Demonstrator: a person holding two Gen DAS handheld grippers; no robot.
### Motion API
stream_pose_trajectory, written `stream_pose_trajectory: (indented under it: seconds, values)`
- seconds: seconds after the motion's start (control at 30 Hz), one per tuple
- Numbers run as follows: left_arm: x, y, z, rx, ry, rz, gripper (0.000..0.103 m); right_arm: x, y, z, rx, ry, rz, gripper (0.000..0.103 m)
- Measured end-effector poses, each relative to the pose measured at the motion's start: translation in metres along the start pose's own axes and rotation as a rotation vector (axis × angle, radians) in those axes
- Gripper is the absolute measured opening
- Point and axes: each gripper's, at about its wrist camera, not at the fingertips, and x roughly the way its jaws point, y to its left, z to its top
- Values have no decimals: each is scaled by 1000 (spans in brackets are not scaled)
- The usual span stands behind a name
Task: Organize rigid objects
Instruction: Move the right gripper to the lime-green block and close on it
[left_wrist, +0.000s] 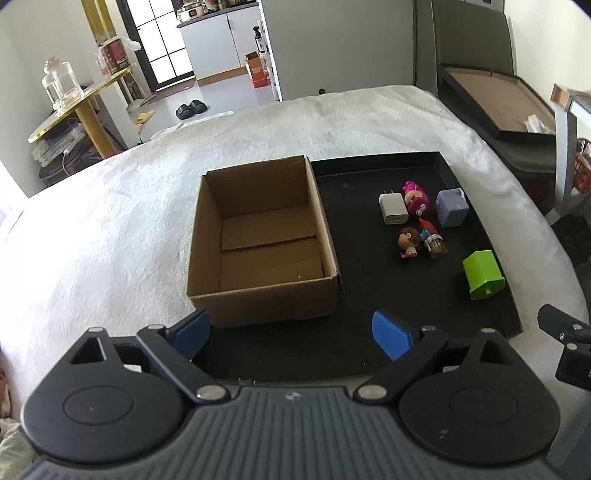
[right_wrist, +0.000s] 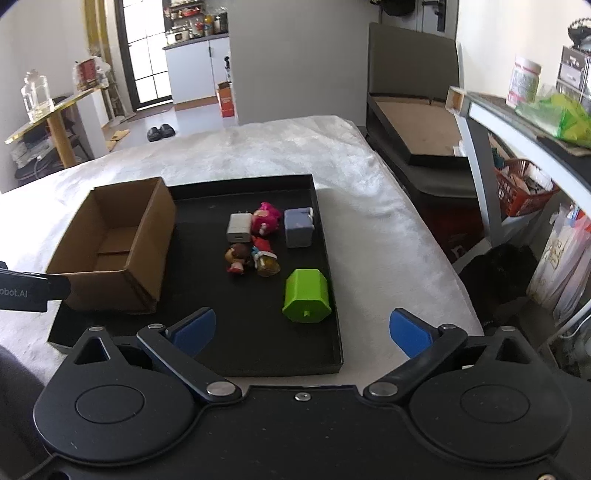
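We see the small objects grouped near the tray's (right_wrist: 328, 295) right edge: white charger (right_wrist: 239, 228), pink figure (right_wrist: 266, 218), grey cube (right_wrist: 298, 227), green piece (right_wrist: 306, 295). The cardboard box (right_wrist: 114, 240) stands on its left side. The left gripper (left_wrist: 291, 332) and right gripper (right_wrist: 301, 332) have their jaws wide, holding nothing.

Cardboard box (left_wrist: 264, 243): plain brown corrugated paper, matt, creased flaps. Tray (right_wrist: 207, 295): black, matt, faintly dusty. Bed cover (left_wrist: 110, 229): white plush cloth, fuzzy nap. White charger (right_wrist: 239, 228): smooth plastic, slight sheen. Lilac cube (right_wrist: 298, 228) and green block (right_wrist: 306, 295): matt plastic. Pink figurine (right_wrist: 266, 218): glossy plastic. Gripper pads (right_wrist: 195, 330): blue, smooth; linkages black plastic with metal rivets.
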Motion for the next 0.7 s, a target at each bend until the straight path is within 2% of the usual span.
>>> stream_pose_trajectory:
  seconds: [0.1, 0.27, 0.33, 0.4, 0.53, 0.7]
  values:
    - [10, -5, 5, 11, 6, 8, 94, 14, -3, 1, 3, 15, 10, 91]
    - [25, -10, 14, 20, 4, 43, 94, 41, -9, 4, 13, 33, 36, 88]
    - [31, -13, 18, 26, 8, 51, 94, 51, -11, 5, 19, 45, 48, 82]
    - [35, -14, 21, 30, 11, 58, 94, 61, -13, 6, 23, 59, 62, 67]
    - [43, -18, 24, 33, 22, 67, 91, 80, -18, 6, 59, 94, 89, 60]
    - [56, -24, 28, 52, 38, 91, 76, 100, -16, 9, 44, 98, 87, 56]
